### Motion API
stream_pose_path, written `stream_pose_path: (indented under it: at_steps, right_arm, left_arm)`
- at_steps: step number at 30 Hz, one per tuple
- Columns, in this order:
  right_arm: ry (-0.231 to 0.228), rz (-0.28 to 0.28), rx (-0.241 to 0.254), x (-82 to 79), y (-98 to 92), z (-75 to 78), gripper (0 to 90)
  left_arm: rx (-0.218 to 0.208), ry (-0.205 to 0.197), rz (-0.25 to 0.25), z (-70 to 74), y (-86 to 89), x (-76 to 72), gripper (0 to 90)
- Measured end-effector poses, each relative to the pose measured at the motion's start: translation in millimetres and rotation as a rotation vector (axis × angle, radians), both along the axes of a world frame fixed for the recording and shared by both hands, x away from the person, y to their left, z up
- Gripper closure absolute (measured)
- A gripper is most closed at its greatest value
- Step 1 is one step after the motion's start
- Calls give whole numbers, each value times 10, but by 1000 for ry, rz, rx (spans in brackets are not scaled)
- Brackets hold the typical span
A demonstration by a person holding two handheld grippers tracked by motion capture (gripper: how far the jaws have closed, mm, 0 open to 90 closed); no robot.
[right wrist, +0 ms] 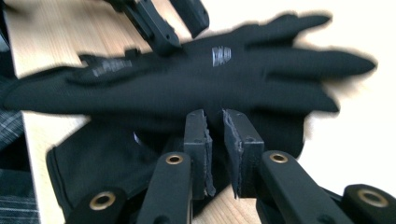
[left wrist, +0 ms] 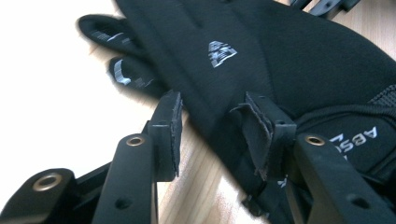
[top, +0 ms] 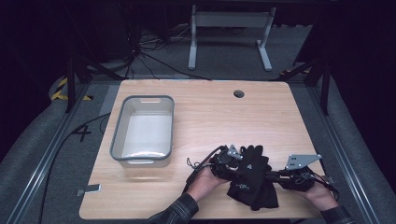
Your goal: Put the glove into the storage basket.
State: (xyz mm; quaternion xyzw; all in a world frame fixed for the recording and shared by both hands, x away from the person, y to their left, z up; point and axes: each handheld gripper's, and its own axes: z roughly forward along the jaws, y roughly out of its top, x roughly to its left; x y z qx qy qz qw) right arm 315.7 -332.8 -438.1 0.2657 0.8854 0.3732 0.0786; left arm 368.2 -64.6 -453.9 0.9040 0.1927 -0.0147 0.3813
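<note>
Two black gloves (top: 252,179) lie overlapped near the near edge of the table (top: 210,116), right of centre, in the high view. One glove lies on top with its fingers pointing far; the other is under it, nearer the edge. The left gripper (top: 232,161) sits at the gloves' left side, held by the left hand (top: 205,182) in a plaid sleeve (top: 175,212). The right gripper (top: 275,175) comes in from the right, its grey plate (top: 302,160) on top, with the right hand (top: 322,193) behind it. A grey bin (top: 142,130) stands on the left part of the table, well apart from the gloves. A small grey tab (top: 88,189) lies at the near left corner, and a round hole (top: 238,94) sits in the far part of the tabletop.

In the left gripper view, the left gripper (left wrist: 219,123) has its jaws set apart. The edge of the top glove (left wrist: 280,60) lies between them; one pad is beside the cloth over bare wood, the other over the cloth. A small silver logo (left wrist: 220,52) shows on the glove.

In the right gripper view, the right gripper (right wrist: 215,140) has its jaws drawn nearly together with a narrow gap, at the edge of the gloves (right wrist: 187,88). Whether cloth is pinched between them I cannot tell. The left gripper's jaws show at the far side of the glove.
</note>
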Motion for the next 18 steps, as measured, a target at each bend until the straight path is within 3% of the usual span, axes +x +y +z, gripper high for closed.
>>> stream_pose_path:
  at_steps: [4,9,11,18]
  right_arm:
    - [27,19,-49,35,77,-117,812]
    - [25,24,-51,40,92,-121,815]
    - [29,21,-50,37,79,-120,815]
    - [32,23,-47,40,90,-140,815]
  left_arm:
    - [-10,-26,9,56,23,-31,558]
    - [-51,-33,-30,116,-27,-96,558]
    - [-41,-37,-61,110,-97,-122,558]
    - [-8,-29,-66,-8,-278,-81,586]
